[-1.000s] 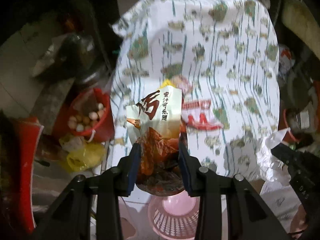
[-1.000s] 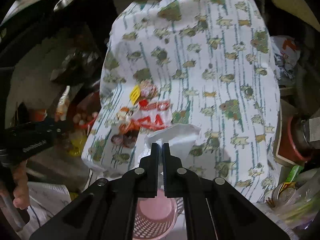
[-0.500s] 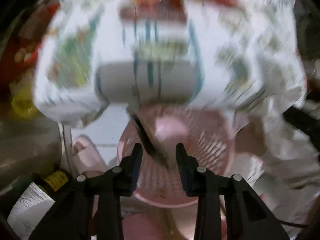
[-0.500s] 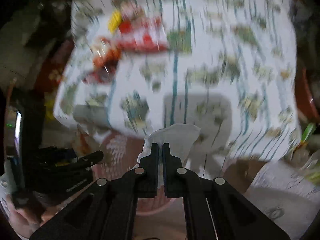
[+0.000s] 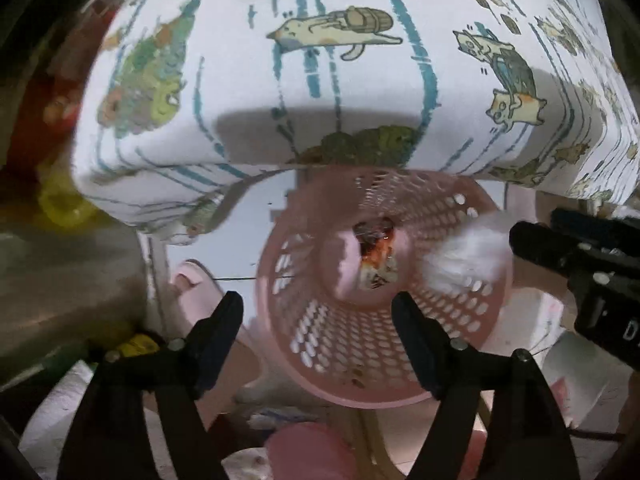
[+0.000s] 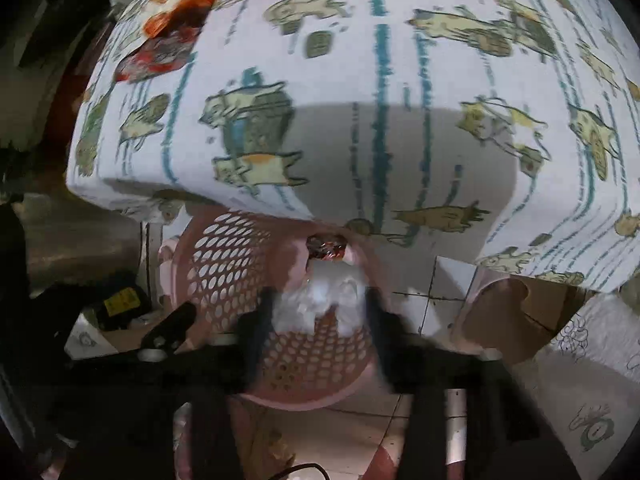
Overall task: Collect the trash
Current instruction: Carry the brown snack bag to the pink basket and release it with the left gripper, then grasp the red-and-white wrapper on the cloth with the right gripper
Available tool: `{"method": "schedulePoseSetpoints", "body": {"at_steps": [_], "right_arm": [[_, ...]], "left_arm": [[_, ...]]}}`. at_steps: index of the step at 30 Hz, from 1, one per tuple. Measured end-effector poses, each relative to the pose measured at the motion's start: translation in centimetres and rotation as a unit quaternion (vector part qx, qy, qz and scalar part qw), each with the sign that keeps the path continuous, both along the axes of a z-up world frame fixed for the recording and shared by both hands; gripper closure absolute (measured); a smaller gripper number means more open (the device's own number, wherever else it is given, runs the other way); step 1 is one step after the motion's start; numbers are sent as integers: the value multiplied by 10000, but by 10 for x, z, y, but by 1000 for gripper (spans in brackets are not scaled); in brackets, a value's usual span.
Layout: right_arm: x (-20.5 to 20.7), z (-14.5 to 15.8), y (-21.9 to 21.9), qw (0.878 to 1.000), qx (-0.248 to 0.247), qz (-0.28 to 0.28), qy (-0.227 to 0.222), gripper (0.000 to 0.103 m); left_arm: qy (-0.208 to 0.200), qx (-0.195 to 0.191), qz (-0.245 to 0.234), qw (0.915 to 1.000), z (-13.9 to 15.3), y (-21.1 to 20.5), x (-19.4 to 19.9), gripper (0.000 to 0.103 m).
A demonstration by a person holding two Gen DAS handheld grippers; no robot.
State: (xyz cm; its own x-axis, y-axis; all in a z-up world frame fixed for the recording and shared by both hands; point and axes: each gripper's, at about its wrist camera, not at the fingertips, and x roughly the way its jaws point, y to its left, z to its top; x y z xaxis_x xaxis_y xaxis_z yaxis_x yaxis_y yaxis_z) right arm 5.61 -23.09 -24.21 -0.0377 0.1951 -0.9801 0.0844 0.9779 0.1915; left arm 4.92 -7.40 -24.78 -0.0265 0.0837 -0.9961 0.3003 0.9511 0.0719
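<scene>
My left gripper (image 5: 318,310) is spread wide and empty, over the basket (image 5: 360,384), wrapper (image 5: 376,254) in its bottom at 12 o'clock. My right gripper (image 6: 320,316) looks parted, blurred; the tissue (image 6: 320,300) between its fingers sits over the basket mouth, more trash (image 6: 168,28) on the table at 11.

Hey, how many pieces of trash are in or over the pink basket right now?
2: a snack wrapper lying at the bottom of the pink basket, and a white tissue over its right side, at the right tool. More may be hidden underneath.
</scene>
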Motion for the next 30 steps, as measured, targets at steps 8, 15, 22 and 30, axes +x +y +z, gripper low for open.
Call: {"method": "schedulePoseSetpoints", "body": {"at_steps": [8,15,22,30], "right_arm": [[-1,46,-9,9975,-91,-63,-704,48],[-1,111,-10,9781,-576,9,-1999,48],[7,154,-10,9615,-444,3,-2712,48],[0,213,-11,9357,-842,353,-3409,48]], "left_arm": [[-1061,46,43,9943,69,8,14,27],[-2785,-220,3,9602,155,14,7,17],[-4295,-513,-64,9016,232,24,8,0],[-4734,-1136,-233,8732,294,27,5,0]]}}
